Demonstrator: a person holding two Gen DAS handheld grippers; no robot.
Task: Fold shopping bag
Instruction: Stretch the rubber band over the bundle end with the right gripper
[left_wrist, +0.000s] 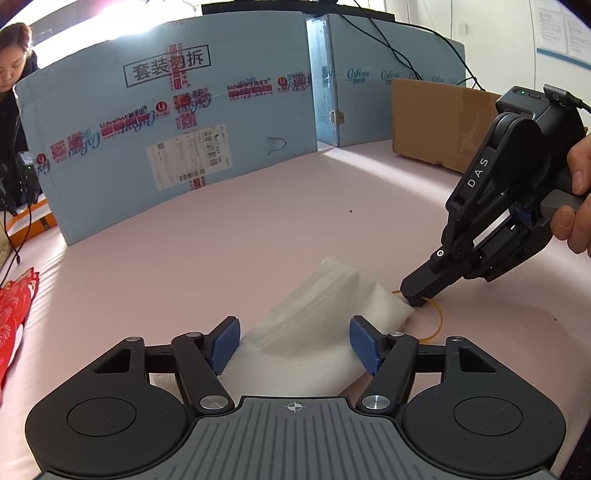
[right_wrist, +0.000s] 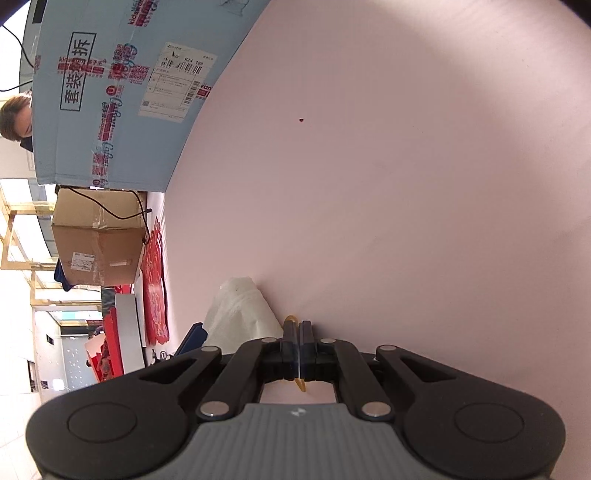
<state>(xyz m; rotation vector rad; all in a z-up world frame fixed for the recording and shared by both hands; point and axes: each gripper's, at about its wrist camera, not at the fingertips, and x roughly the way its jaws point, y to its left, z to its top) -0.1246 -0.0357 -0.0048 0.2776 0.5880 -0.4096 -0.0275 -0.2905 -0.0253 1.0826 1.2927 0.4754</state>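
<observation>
Left gripper (left_wrist: 293, 341) stands wide open around the folded white shopping bag (left_wrist: 314, 332). Beside the bag, right gripper (left_wrist: 415, 297), marked "DAS", pinches a yellow rubber band (left_wrist: 437, 321).

You've got a pale pink tabletop (left_wrist: 229, 236), tall light-blue printed cardboard boxes (left_wrist: 166, 122) walling the back, a brown cardboard box (left_wrist: 436, 122) right, bright backlight above.

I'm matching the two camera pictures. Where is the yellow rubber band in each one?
Left wrist: rubber band lower right, beside the folded white bag, under the right gripper.
Right wrist: rubber band bottom centre, pinched between the shut fingers.
Shared landmark: blue box.
</observation>
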